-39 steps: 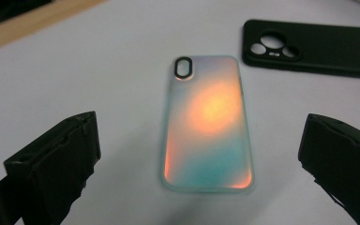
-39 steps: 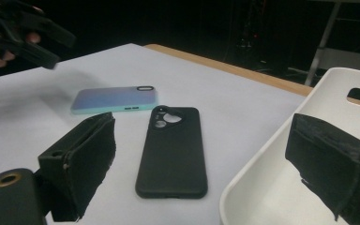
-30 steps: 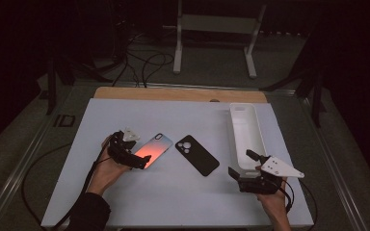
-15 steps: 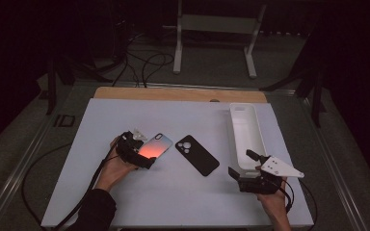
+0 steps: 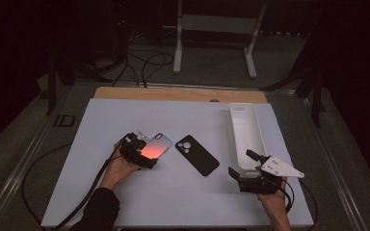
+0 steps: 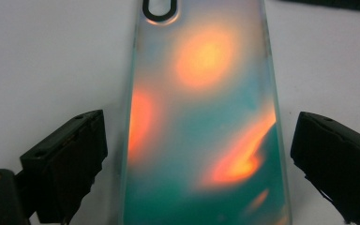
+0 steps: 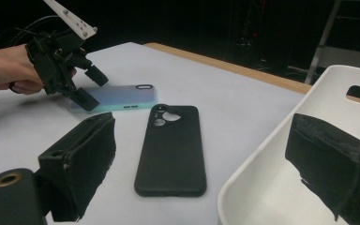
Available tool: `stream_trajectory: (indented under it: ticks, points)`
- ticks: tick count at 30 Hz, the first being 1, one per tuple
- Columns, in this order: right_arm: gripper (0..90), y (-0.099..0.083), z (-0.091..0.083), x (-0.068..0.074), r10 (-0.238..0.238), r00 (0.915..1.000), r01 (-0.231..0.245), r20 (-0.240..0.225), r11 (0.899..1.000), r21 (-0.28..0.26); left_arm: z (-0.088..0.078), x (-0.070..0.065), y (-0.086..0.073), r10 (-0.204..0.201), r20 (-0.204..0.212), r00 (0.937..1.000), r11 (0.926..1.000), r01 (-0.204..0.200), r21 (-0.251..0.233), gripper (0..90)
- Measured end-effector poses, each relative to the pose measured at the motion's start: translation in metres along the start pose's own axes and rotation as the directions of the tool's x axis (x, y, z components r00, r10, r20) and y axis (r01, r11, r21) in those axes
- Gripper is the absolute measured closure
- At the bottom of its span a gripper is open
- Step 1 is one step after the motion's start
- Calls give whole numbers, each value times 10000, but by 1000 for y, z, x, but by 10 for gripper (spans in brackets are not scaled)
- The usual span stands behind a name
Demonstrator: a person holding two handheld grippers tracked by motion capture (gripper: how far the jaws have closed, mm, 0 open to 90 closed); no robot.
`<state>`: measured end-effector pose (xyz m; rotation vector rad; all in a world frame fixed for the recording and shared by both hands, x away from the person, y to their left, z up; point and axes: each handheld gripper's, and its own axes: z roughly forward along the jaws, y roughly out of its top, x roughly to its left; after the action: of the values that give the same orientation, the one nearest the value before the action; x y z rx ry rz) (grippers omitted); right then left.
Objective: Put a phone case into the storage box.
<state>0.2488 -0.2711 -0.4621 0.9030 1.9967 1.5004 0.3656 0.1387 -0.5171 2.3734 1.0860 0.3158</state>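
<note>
Your left gripper (image 5: 142, 150) has dropped closer over the near end of the iridescent phone case (image 6: 201, 117) vs a sec ago, and its jaws have just begun closing. They stand either side of the case w/ tabletop (image 5: 125, 202) showing in both gaps, so released, nothing pinched yet; looks like the grasp is about to happen. The case lies flat, left of centre, just beside the black phone case (image 5: 197, 155). Your right gripper (image 5: 243, 169) hasn't moved, jaws wide apart and empty, at the near end of the white tray (image 5: 245, 125). No brand, label or writing readable on either case or the tray.
</note>
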Motion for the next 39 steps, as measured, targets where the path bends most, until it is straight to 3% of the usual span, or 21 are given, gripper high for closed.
stream_trajectory:
  ticks: [15,17,33,39]
  points:
    - [88,0,2,2,-44,10000,44,-23,10000,43,0,0,3,-136,101,9999,9992,132,365,102]
    - [88,0,3,2,-42,10000,42,-13,10000,56,-2,1,3,-161,83,9998,9994,159,303,168]
    - [88,0,2,-1,11,10000,-13,95,9999,135,-2,-1,1,-430,-123,9990,9990,428,-122,174]
    - [88,1,2,-2,42,9999,-44,157,9999,155,-12,-5,3,-527,-179,9984,9965,515,-657,174]
